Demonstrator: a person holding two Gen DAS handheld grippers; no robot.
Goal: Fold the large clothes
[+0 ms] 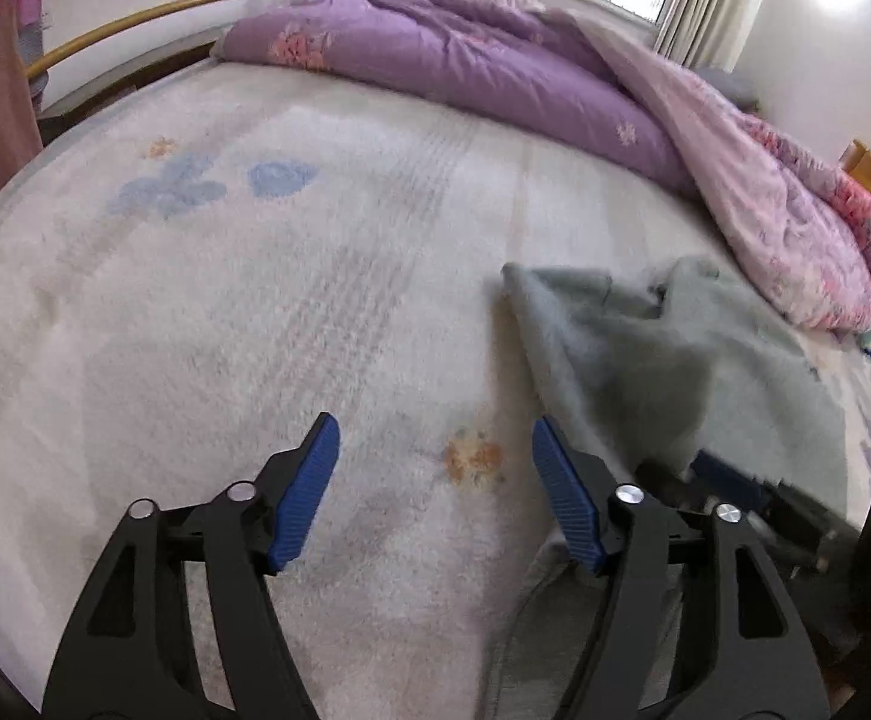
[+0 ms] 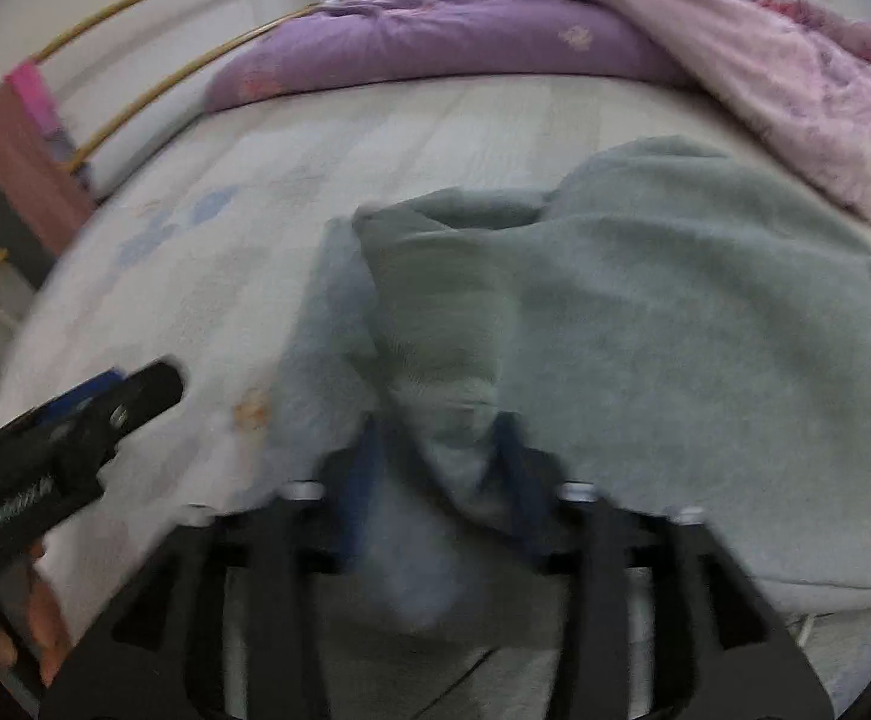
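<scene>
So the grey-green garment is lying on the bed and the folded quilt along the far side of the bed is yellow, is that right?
Not quite. The quilt along the far side is purple, not yellow, with a pink floral part at one end; the left wrist view shows it clearly. The grey-green garment does lie on the bed.

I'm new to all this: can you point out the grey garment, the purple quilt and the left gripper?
grey garment (image 2: pixel 675 312): right wrist view, its broad flat middle.
purple quilt (image 1: pixel 435 54): left wrist view, its bunched top.
left gripper (image 1: pixel 435 498): left wrist view, midway between its blue fingertips.
</scene>
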